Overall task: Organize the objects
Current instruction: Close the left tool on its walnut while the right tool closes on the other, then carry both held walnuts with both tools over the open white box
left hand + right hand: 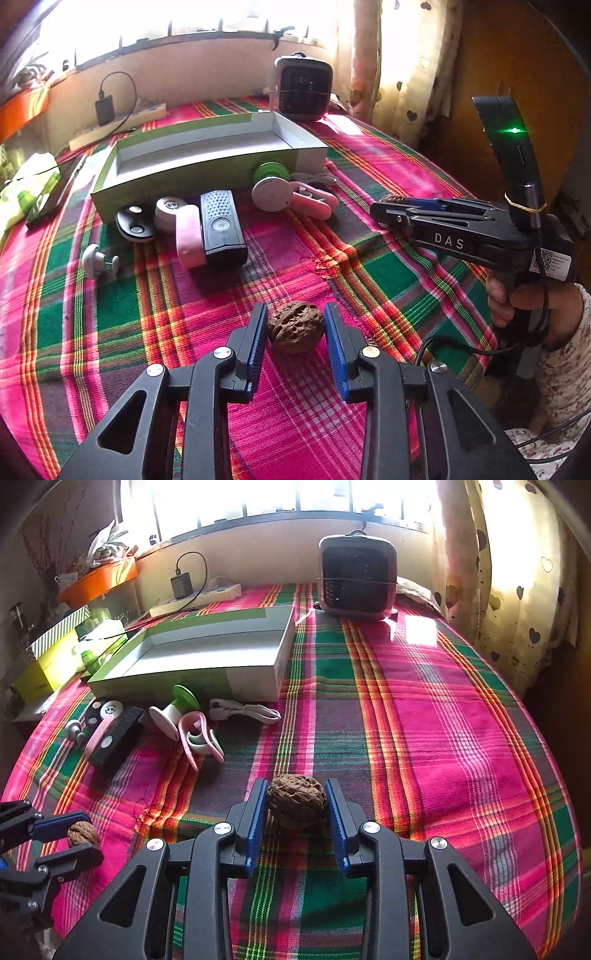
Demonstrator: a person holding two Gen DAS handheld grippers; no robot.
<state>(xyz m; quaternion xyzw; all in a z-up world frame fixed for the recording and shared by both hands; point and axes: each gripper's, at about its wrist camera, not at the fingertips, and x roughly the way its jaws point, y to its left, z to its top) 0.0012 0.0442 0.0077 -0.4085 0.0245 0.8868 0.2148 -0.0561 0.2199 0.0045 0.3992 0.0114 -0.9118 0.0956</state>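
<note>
My left gripper (pixel 295 325) is shut on a brown walnut (pixel 295 326), its blue pads touching both sides, low over the plaid cloth. My right gripper (pixel 296 803) is shut on a second walnut (pixel 297 805) in the same way. In the left wrist view the right gripper (pixel 388 210) shows at the right with its walnut (pixel 393 199) at the tips. In the right wrist view the left gripper (pixel 79 834) shows at the lower left holding its walnut (pixel 83 833). An open green-and-white box (pixel 207 166), empty inside, lies at the back; it also shows in the right wrist view (pixel 192 672).
Small items lie in front of the box: a black remote (pixel 221 229), a pink bar (pixel 188 236), a green-and-white spool (pixel 269 184), pink clips (pixel 314 197), a white cable (pixel 243 712). A small fan heater (pixel 356 576) and a power strip (pixel 195 598) stand at the back.
</note>
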